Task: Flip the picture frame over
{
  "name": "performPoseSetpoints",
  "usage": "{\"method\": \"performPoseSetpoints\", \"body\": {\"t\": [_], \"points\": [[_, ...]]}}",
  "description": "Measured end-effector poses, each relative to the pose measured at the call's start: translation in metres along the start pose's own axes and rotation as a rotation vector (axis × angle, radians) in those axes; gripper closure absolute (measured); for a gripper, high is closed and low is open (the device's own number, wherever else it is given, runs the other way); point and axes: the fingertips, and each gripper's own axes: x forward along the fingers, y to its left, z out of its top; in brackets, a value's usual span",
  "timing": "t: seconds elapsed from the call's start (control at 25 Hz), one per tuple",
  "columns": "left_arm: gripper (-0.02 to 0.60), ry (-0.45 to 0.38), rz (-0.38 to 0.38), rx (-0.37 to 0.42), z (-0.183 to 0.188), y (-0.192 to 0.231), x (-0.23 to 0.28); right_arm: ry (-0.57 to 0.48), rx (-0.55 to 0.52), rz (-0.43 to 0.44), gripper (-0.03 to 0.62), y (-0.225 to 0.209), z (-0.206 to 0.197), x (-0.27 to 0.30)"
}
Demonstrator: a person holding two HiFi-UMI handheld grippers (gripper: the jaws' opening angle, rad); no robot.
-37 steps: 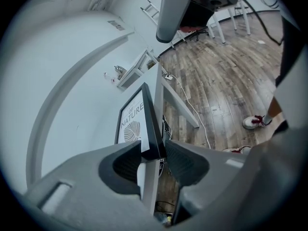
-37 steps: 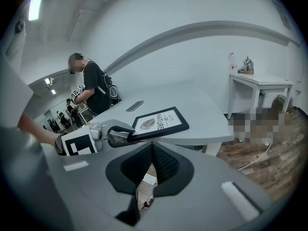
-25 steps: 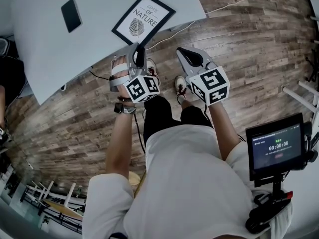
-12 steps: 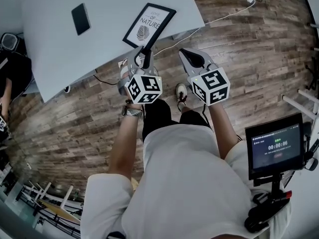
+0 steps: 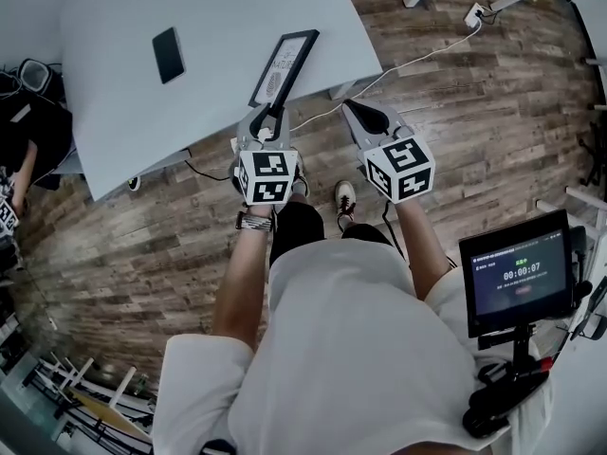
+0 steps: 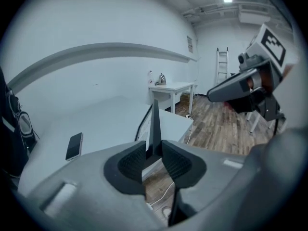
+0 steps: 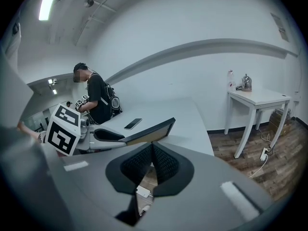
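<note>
From the head view: picture frame [image 5: 283,67] with thin black rim and white print, a leaf drawing and some lettering on it, turned almost on its edge and so seen very narrow. Placed over the near border of the grey surface [image 5: 123,112], its near end between the jaws of the left tongs [image 5: 266,119]. Dark phone [image 5: 169,54] lying flat on the same surface, well apart from the frame. Right tongs [image 5: 365,117] beside the left ones, over the wooden floor [image 5: 474,140], touching nothing. Small screen [image 5: 517,282] on a stand at the lower right. From the left gripper view: frame seen edge-on as a dark upright blade, both pads [image 6: 132,161] pressing on its lower end; jaws just been closing, now clamped on the frame. Phone to the left on the surface, right tongs up at the right. From the right gripper view: jaws together, pads meeting, nothing between them. Frame tilted ahead, black rim and pale beige back visible, one end in the left tongs. Impossible to tell whether the frame touches the surface. Person [image 7: 96,100] in dark clothes standing at the far end.
</note>
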Motion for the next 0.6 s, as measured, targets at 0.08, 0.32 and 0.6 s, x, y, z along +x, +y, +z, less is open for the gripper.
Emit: {"method": "performPoseSetpoints", "body": {"t": [0.08,0.32,0.6], "points": [[0.477,-0.015,0.006,-0.039,0.001,0.004,-0.001,0.0,-0.005,0.001,0.591,0.0,0.001,0.001],[0.482,-0.064,0.007,-0.212,0.007,0.012,-0.004,-0.001,-0.017,0.0,0.591,-0.005,0.004,0.001],[0.494,-0.171,0.0,-0.508,0.008,0.032,-0.016,-0.002,-0.032,0.007,0.592,-0.004,0.009,0.005]]}}
